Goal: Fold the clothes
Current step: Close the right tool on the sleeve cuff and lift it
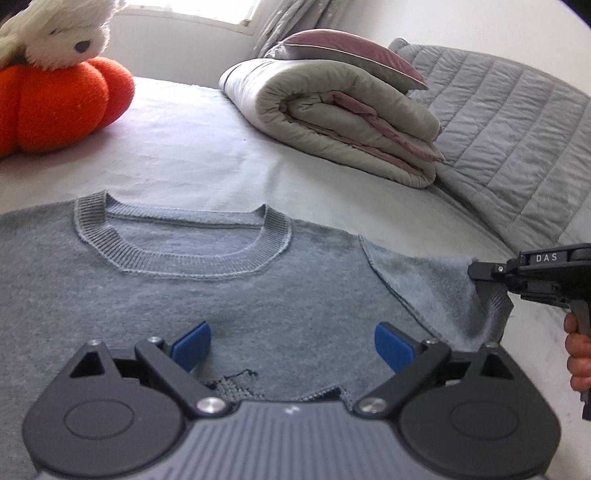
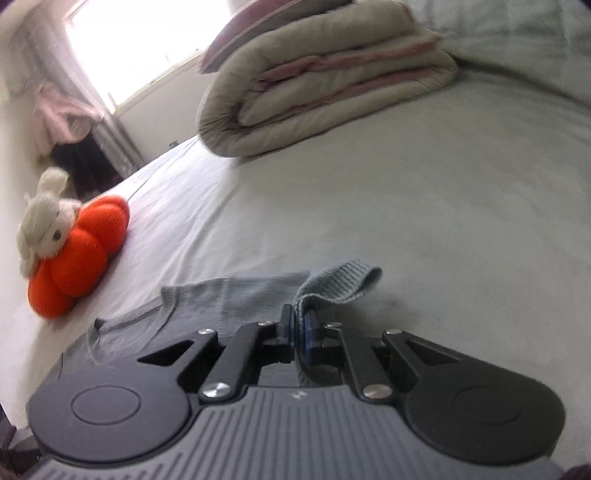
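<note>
Grey sweater point(image 1: 207, 295) spread flat on the white bed point(image 1: 192, 147), ribbed collar point(image 1: 183, 242) toward the far side, body smooth. Right sleeve point(image 1: 424, 295) lifted off the sheet and pulled out sideways, hanging in a fold.

Left gripper point(image 1: 291, 345) low over the sweater's lower body, near the hem; blue fingertips point(image 1: 192, 349) spread wide apart, nothing between them, grey fabric showing through the gap. Ribbed hem edge with a loose dark thread just beneath its frame.

Right gripper point(image 2: 300, 332) clamped tight on the sleeve, cloth pinched between the two pads, ribbed cuff point(image 2: 343, 282) flopping out past the tips and curling over. Seen from the left wrist view too: same gripper point(image 1: 476, 271) at the right edge, marked "DAS", nipping the end of the raised sleeve, with the hand point(image 1: 578, 354) on its handle below.

Orange plush pumpkin point(image 1: 55, 107) on the far left of the bed, well apart from the sweater, white fluffy toy point(image 1: 62, 33) resting on top of it. Folded beige duvet point(image 1: 340, 118) with pink lining farther back, a mauve pillow point(image 1: 354, 51) on top, grey quilted cover point(image 1: 509, 122) beside it at right. Bright window point(image 2: 125, 48) behind, curtain and pinkish clothing blurred in the right wrist view.
</note>
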{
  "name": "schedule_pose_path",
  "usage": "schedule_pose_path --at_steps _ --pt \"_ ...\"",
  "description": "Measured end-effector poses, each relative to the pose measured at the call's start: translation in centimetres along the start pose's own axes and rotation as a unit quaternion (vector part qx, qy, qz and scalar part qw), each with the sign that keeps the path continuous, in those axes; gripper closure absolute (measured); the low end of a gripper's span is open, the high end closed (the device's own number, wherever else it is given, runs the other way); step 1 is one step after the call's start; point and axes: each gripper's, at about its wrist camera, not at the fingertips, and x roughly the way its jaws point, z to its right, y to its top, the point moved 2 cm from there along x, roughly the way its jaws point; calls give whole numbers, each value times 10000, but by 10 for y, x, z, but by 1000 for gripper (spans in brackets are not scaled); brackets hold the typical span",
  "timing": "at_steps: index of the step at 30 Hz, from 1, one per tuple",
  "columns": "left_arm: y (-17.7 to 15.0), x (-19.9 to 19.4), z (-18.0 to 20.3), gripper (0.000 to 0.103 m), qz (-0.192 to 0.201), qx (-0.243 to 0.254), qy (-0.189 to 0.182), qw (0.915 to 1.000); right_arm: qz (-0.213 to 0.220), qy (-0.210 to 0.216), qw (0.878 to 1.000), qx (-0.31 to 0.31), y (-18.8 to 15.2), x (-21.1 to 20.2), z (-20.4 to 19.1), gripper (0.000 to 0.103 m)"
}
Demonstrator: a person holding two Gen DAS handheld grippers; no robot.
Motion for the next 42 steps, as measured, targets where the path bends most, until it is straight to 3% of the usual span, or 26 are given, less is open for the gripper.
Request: schedule_pose_path --at_steps 19,26,32,33,35,40,42 --pt "20 -18 -41 7 16 -791 49 9968 -631 -25 9917 -1121 -16 41 -121 96" --pt "22 -18 -44 7 29 -846 27 9964 -891 -27 9895 -1136 -29 61 -135 95" --pt "22 -15 -49 8 16 -919 27 9958 -991 363 9917 -735 -31 63 -134 87" --pt "22 -15 -50 9 14 -934 11 9956 -957 401 9922 -690 -29 61 -133 81" --pt "21 -14 -51 15 6 -963 -37 9953 -834 408 9933 -683 -26 55 -132 71" --pt "19 -11 -50 34 -1 -973 -270 9949 -709 274 9944 -730 -26 43 -116 70" --pt "17 -8 -47 37 -50 -916 -370 9951 -681 124 9946 -777 -28 39 -107 70"
